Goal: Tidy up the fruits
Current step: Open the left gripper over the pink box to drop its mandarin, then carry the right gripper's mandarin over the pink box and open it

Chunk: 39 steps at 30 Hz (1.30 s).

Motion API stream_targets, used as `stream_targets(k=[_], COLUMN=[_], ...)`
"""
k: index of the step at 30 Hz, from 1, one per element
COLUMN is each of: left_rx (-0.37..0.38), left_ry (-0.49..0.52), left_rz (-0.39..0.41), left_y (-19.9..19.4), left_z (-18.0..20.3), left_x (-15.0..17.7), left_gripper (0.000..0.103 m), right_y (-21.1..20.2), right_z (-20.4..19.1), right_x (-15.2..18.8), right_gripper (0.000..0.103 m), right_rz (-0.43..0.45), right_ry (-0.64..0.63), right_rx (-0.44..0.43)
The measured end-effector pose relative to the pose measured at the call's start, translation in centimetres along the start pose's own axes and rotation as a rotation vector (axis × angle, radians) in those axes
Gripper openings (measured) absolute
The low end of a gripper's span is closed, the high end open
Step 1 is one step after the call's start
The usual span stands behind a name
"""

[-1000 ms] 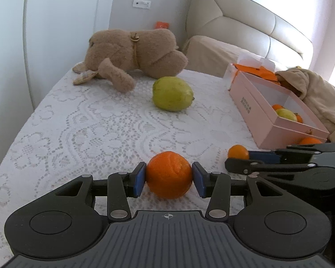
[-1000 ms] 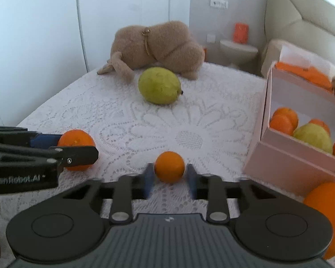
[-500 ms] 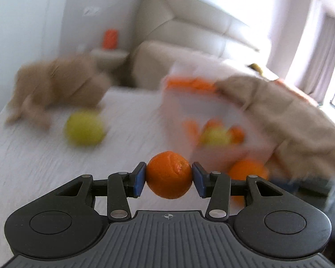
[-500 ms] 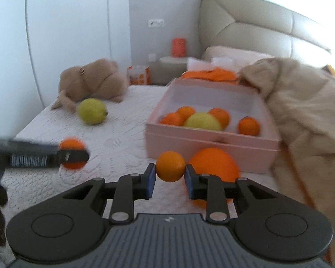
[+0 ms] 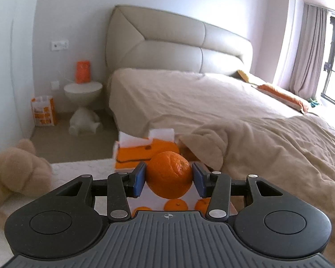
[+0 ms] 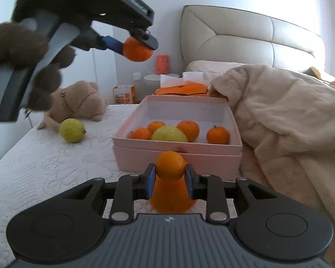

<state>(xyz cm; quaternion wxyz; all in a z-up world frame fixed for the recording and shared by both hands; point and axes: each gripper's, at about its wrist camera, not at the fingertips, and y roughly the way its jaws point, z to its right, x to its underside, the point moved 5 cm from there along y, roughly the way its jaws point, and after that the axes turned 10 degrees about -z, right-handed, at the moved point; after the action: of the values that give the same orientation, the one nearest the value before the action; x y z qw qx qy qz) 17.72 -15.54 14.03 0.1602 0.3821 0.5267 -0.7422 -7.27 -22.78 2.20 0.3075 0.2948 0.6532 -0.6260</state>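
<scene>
Halfway-ish: five fruits sit in the pink box, my left fingers and right fingers each clench an orange, and the green fruit at 9 o'clock waits on the bedspread.

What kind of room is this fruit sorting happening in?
A bedroom, most likely in a home: a wide bed with a padded headboard, a beige blanket heaped on it, and a small round bedside table against the wall.
</scene>
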Motion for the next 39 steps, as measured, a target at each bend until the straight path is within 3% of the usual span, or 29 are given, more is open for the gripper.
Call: stream_targets(k=[4,8,15,18,23,28,34,39], left_rx=[0.02,0.056,0.077,0.042,-0.124,-0.158,-0.115,-0.087], left_ry=[-0.034,-0.075,-0.127,-0.147,-0.171,-0.156,-0.156,-0.177], left_rz=[-0.066,-0.073,-0.057,-0.06,-0.123,-0.164,-0.13,-0.114], left_y=[3.3,4.8,2.3,0.3,-1.6,-1.8,-3.2,-3.4], left_z=[-0.3,-1.1,-4.1,-6.3,-9.5,-9.8,-9.5,-9.9], left_x=[0.4,1.2,4.7,8.0,14.0,17.7,17.9,18.1], left_gripper=[0.05,0.05,0.05,0.05,0.049,0.049,0.049,0.049], right_y=[0.0,0.1,0.3,0.3,0.5,-0.2,-1.0,1.4], right_z=[0.2,0.1,0.0,-0.1,0.4,0.5,0.8,1.9], right_x=[0.4,0.6,0.8,0.8,-0.1,-3.8,-11.7,-17.3], right_gripper=[0.027,0.027,0.027,0.027,0.027,0.027,0.027,0.027], right_rz=[0.003,0.001,-0.001,-0.002,-0.019,0.021,0.119,0.077], right_ry=[0.004,0.0,-0.002,-0.004,0.034,0.065,0.052,0.041], right_rx=[-0.007,-0.011,-0.01,-0.01,-0.038,-0.038,0.04,0.091])
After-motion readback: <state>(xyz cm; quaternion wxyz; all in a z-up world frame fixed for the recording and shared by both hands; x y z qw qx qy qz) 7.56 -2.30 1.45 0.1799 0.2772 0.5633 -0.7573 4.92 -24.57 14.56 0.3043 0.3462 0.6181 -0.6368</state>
